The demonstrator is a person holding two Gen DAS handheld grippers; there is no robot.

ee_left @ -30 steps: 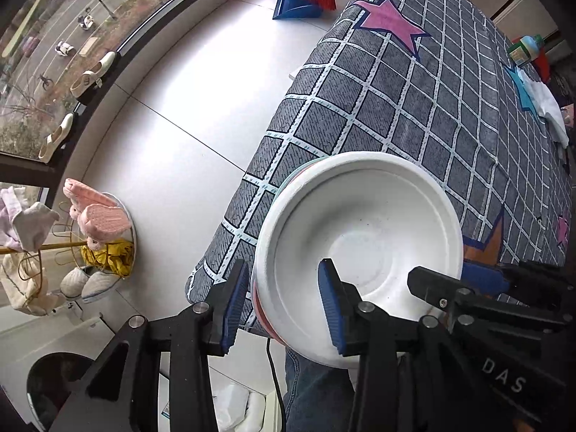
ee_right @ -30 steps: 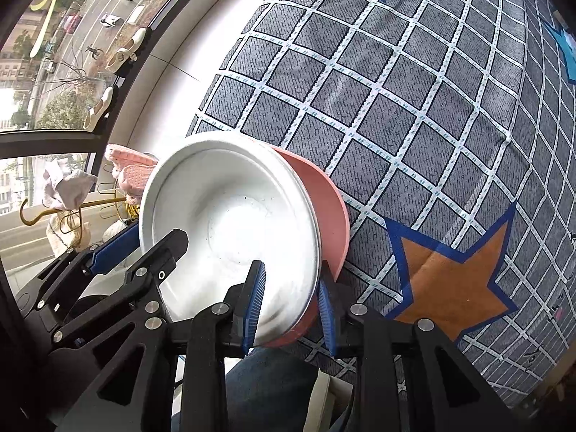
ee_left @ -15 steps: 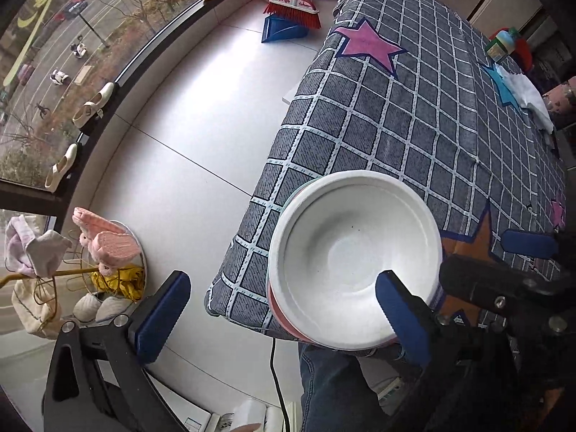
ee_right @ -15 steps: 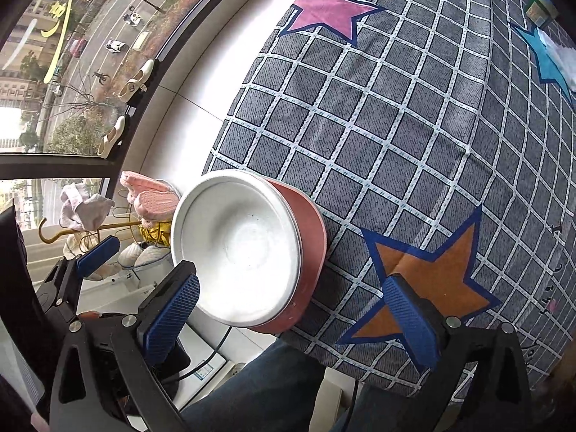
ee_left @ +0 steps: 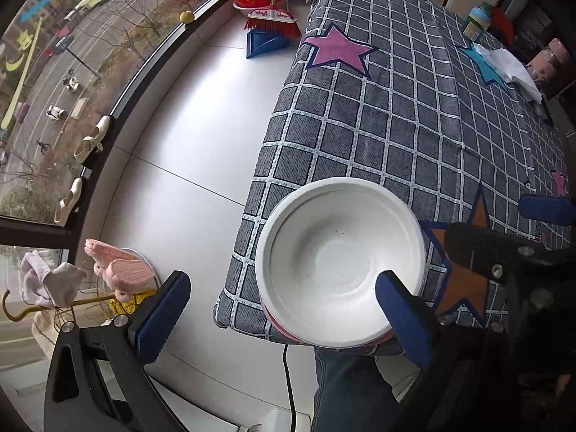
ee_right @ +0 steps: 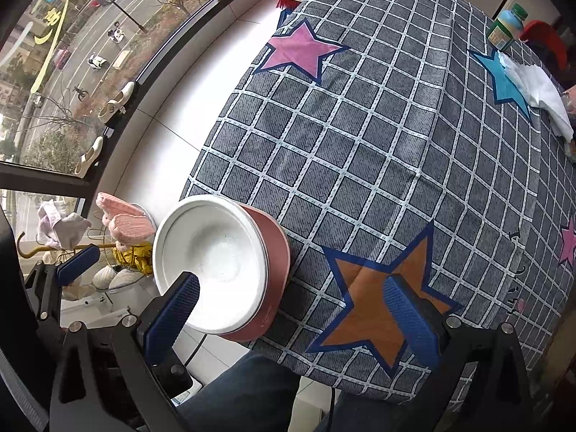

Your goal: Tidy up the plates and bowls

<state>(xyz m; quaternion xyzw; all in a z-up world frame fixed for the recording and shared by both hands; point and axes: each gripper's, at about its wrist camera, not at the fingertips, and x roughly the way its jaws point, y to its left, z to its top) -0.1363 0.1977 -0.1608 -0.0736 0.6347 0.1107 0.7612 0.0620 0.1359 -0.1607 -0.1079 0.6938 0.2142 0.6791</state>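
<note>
- The white bowl (ee_left: 342, 270) sits nested in a pink bowl (ee_right: 275, 280) at the near corner of the table, on the checked cloth (ee_left: 396, 136), close to the cloth's edge.
- Only a thin pink sliver shows under the white rim in my left view; in my right view the pink wall shows plainly on the side toward the orange star (ee_right: 381, 302).
- My left claw (ee_left: 277, 313) is spread wide and grips nothing. One blue pad (ee_left: 162, 316) hangs out over the floor beside the table; the other pad (ee_left: 399, 316) stands in front of the bowl's near rim. The bowl lies below, partly in the gap between them, and I cannot tell that either pad touches it.
- My right claw (ee_right: 291, 316) is also released and empty. Its one pad (ee_right: 172, 320) overlaps the near rim of the white bowl in the view; the other pad (ee_right: 410, 320) is over the orange star. The pink bowl's side lies in the gap, nearer the first pad.
- Each view shows the other claw's blue tip at its edge, on either side of the bowls.
- My leg in jeans (ee_right: 244, 392) is below the table edge.
- Farther along the cloth are a pink star (ee_right: 302, 52), a blue star under a white rag (ee_right: 540, 93) and a bottle (ee_right: 505, 27).
- On the floor by the window are pink slippers (ee_left: 115, 270), a red broom (ee_left: 273, 23) and white shoes (ee_left: 90, 140) on the sill.
</note>
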